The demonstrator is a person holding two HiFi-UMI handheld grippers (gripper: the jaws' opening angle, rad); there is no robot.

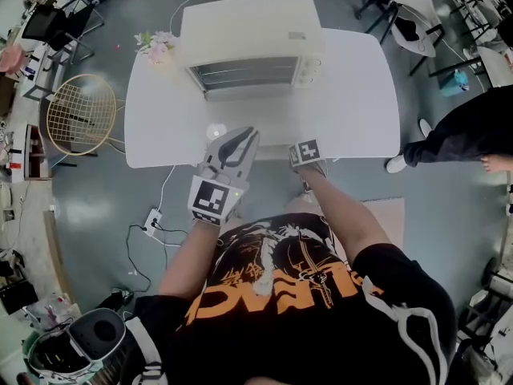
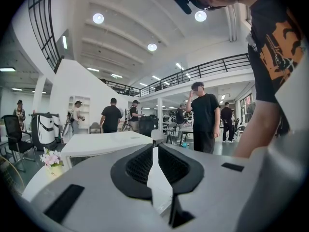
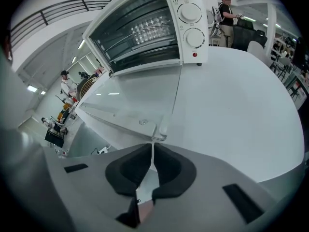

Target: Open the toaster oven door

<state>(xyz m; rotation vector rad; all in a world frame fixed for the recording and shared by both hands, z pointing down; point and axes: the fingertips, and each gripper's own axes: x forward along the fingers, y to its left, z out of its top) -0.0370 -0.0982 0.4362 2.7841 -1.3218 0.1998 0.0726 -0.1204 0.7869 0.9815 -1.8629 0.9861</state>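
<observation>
A cream toaster oven [image 1: 250,42] stands at the back of the white table [image 1: 353,111]. In the right gripper view the oven [image 3: 149,25] has its glass door [image 3: 128,100] dropped down flat, with the door handle [image 3: 161,129] at the near edge. My right gripper [image 3: 153,146] sits just short of that handle, jaws shut with nothing between them. In the head view the right gripper [image 1: 304,152] is at the table's front edge. The left gripper [image 1: 244,139] hovers over the table's front, and the left gripper [image 2: 155,149] is shut on nothing.
A small vase of flowers [image 1: 156,45] stands left of the oven. A wire chair [image 1: 80,115] is off the table's left side, and a power strip with cables [image 1: 152,221] lies on the floor. A person [image 1: 465,135] stands to the right.
</observation>
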